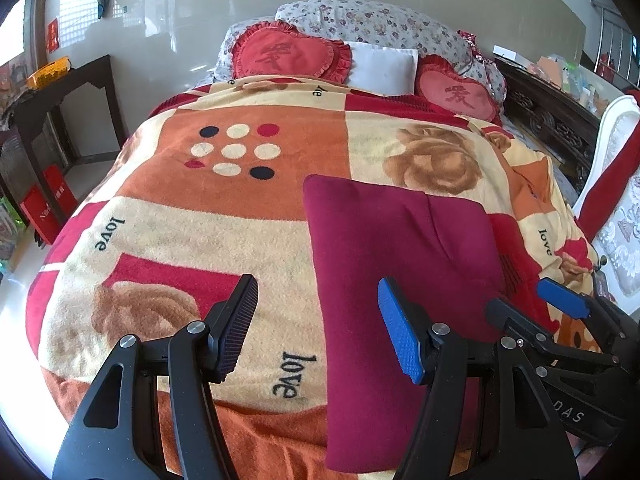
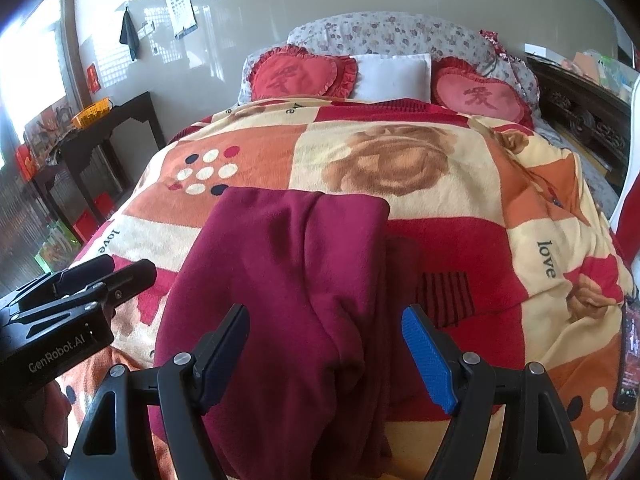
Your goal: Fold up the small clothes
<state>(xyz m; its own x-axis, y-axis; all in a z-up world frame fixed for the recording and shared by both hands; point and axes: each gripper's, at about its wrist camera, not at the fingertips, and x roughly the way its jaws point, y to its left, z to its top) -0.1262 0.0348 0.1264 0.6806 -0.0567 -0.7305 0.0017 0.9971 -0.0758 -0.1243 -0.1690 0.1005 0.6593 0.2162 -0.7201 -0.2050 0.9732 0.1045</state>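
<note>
- The left tool (image 1: 318,330) is held with its jaws apart, nothing between the pads; the near left edge of the maroon garment (image 1: 400,264) is seen just past its blue pad.
- The right tool (image 2: 326,354) is likewise spread wide and empty, poised above the near end of the maroon garment (image 2: 288,280), with no pad shown pressing the cloth.
- In the left wrist view the right tool (image 1: 556,304) is seen at 4 o'clock, just beside the garment's right edge; in the right wrist view the left tool (image 2: 100,276) is seen at 9 o'clock, beside the garment's left edge.
- The garment is laid flat on the bed as a long folded strip, running from 6 o'clock towards 12 o'clock, with a lengthwise crease along its middle.
- It is carried by a fleece blanket (image 1: 200,220) patterned in orange, cream and red, with "love" printed on it and a dotted block at 11 o'clock.
- Beyond, at 12 o'clock, two red heart cushions (image 2: 300,76) are set either side of a white pillow (image 2: 394,76) against a floral bolster (image 1: 380,24).
- A dark side table (image 2: 120,120) is placed at 10 o'clock by the wall.
</note>
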